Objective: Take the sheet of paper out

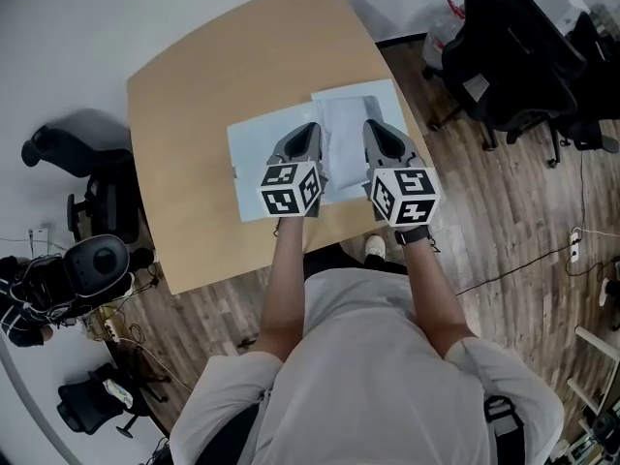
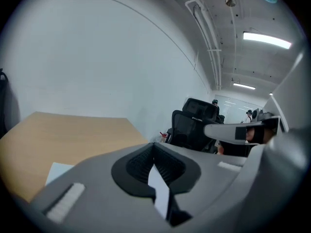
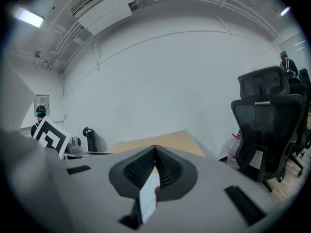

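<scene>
Over the table (image 1: 194, 95), left tool (image 1: 312, 132) and right tool (image 1: 373, 130) extend forward, closed

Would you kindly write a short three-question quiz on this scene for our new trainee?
1. True or false: the left tool and the right tool both have their jaws together.
2. Multiple choice: the white paper sheet lies on (A) the pale blue rectangular folder, (B) a metal tray, (C) a red cloth.
3. Fill in: the folder rests on a light wooden ___.
Key: 1 true; 2 A; 3 table.
</scene>
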Tool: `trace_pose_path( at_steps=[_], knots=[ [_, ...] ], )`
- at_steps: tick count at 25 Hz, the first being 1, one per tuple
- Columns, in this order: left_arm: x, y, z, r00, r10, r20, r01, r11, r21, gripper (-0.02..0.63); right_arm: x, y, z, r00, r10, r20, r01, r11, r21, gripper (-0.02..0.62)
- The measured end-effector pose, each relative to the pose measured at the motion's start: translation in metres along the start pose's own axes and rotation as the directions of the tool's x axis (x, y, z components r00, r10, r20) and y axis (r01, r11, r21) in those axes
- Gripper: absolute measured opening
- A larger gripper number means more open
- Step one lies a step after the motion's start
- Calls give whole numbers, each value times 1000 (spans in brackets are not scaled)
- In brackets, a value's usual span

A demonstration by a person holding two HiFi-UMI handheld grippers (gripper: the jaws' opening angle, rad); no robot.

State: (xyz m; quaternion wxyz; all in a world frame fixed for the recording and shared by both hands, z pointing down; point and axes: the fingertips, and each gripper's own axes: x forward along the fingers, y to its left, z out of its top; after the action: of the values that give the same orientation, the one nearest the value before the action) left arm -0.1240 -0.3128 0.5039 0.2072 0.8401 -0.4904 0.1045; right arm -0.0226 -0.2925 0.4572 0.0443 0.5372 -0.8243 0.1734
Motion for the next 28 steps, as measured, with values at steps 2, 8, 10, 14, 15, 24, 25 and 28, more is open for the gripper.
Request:
trace_pose_path(
  at_steps=[2, 8, 10, 14, 15, 24, 25, 28],
  knots=[
    [10, 10, -13, 999, -7, -40, 7, 1000, -19, 11, 13, -3, -7, 1000, -9, -20, 9, 1000, 11, 12],
    [41, 33, -61, 979, -53, -198, 37, 996, -85, 32, 49, -10, -25, 996, -36, -86, 39, 999, 30, 12],
    [52, 34, -76, 967, -76, -244, 52, 993, -103, 49, 57, -15, -31, 993, -48, -105, 52, 998, 35, 12],
    [72, 30, -103, 942, -127, -311, 94, 988, -119, 84, 68, -26, -46, 987, -72, -141, 79, 996, 40, 12],
    [76, 29, -110, 936, -140, -324, 107, 987, -118, 101, 69, -29, -50, 986, -77, -150, 84, 996, 40, 12],
    [103, 26, -158, 896, -192, -401, 156, 980, -121, 224, 81, -43, -76, 971, -105, -214, 114, 993, 34, 12],
    [105, 27, -161, 893, -193, -406, 155, 980, -124, 224, 82, -43, -78, 970, -106, -220, 116, 993, 33, 12],
    [108, 29, -171, 889, -186, -419, 142, 981, -134, 224, 82, -45, -85, 965, -112, -235, 122, 992, 28, 12]
  ],
)
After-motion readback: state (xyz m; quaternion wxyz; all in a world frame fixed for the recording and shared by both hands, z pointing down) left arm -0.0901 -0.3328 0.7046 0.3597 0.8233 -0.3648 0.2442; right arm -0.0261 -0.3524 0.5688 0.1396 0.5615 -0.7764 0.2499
